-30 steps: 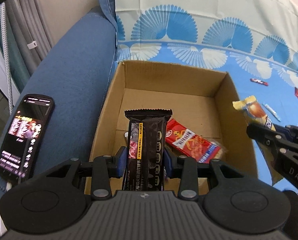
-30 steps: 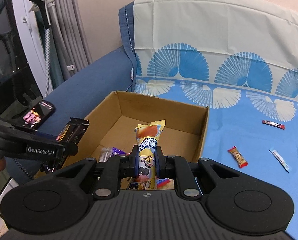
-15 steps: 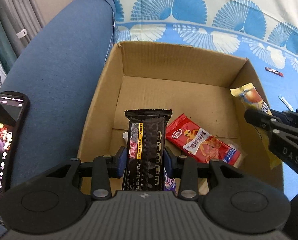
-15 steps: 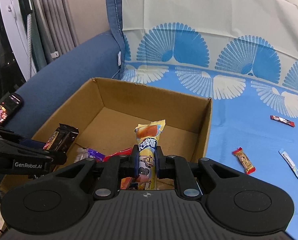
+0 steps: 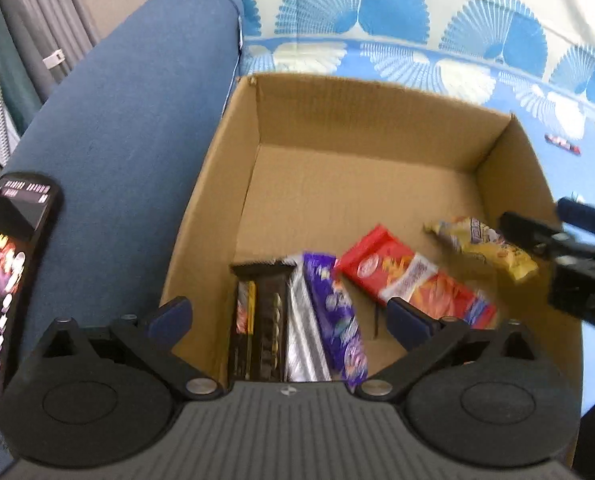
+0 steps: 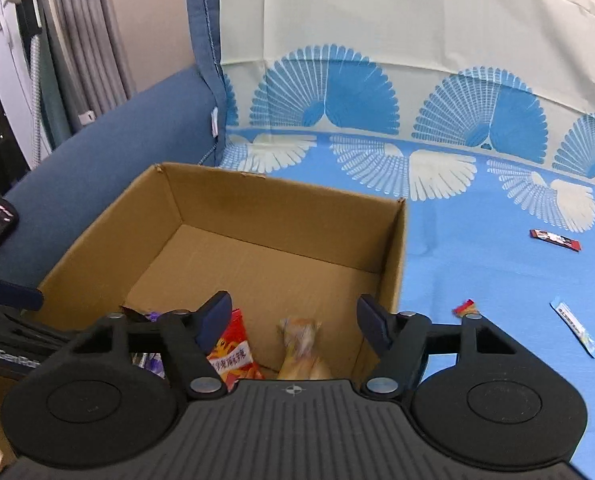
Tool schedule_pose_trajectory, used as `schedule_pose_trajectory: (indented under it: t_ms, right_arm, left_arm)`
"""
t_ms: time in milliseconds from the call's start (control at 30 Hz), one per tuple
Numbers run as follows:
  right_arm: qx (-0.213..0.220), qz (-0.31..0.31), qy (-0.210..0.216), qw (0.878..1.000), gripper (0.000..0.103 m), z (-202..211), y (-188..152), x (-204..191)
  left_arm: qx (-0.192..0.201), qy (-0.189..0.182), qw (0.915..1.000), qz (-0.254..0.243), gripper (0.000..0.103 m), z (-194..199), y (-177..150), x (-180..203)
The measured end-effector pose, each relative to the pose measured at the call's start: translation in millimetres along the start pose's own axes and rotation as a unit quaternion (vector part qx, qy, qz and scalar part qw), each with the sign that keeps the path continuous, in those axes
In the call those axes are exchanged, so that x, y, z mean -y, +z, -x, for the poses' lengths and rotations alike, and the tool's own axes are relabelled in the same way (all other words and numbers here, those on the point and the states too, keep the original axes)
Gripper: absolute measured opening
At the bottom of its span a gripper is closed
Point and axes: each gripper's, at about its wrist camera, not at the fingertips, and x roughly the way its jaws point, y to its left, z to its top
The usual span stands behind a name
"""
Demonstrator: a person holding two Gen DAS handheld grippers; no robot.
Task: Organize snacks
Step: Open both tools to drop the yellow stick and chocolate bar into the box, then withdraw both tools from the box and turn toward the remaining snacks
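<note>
An open cardboard box [image 5: 337, 104] [image 6: 281, 208] stands on the sofa. My left gripper [image 5: 287, 314] is open above its near left corner. A black snack bar [image 5: 257, 320] lies below it in the box, beside a purple and silver pack [image 5: 329, 320] and a red pack [image 5: 413, 276]. My right gripper [image 6: 293, 312] is open over the box's near right part. A blurred yellow snack pack [image 6: 301, 344] [image 5: 481, 246] is loose between and below its fingers. The red pack [image 6: 229, 354] shows beside it.
A lit phone [image 5: 9, 264] lies on the blue sofa arm [image 5: 117, 128], left of the box. Three small snacks lie on the blue patterned cover right of the box: a dark red bar [image 6: 555, 239], a red-orange one [image 6: 465, 307] and a light blue sachet [image 6: 573, 330].
Both grippers have opened. The black bar has dropped from the left gripper into the box. The yellow pack has left the right gripper and is dropping into the box.
</note>
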Motion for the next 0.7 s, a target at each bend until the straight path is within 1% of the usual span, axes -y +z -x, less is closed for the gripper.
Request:
schedule_pose_trajectory:
  t_ms: [100,167,233,367,500,700]
  right_arm:
    - [-0.007,-0.023,0.005,1.000,0.081,27,-7,1]
    - [-0.013,-0.029,0.015,0.999,0.083,49,-17,-2]
    - [-0.017,-0.028,0.021,0.999,0.087,71,-29,-8]
    - [-0.017,-0.031,0.027,0.999,0.088,115,-49,-24]
    - [-0.007,-0.030,0.028,0.999,0.089,154,-67,-40]
    - [0.014,0.008,0.024,1.000,0.090,203,-96,-61]
  left_arm:
    - [-0.007,-0.002,1.0000,0.001,0.103,16,-19,0]
    - [-0.010,0.002,0.9999,0.005,0.103,29,-35,-1]
    - [-0.014,0.006,0.9998,0.010,0.103,44,-52,-3]
    - [-0.014,0.012,0.9994,0.031,0.103,76,-87,-4]
    - [0.008,0.029,0.9993,0.023,0.103,109,-115,-2]
    - [0.038,0.038,0.9982,0.026,0.103,146,-146,1]
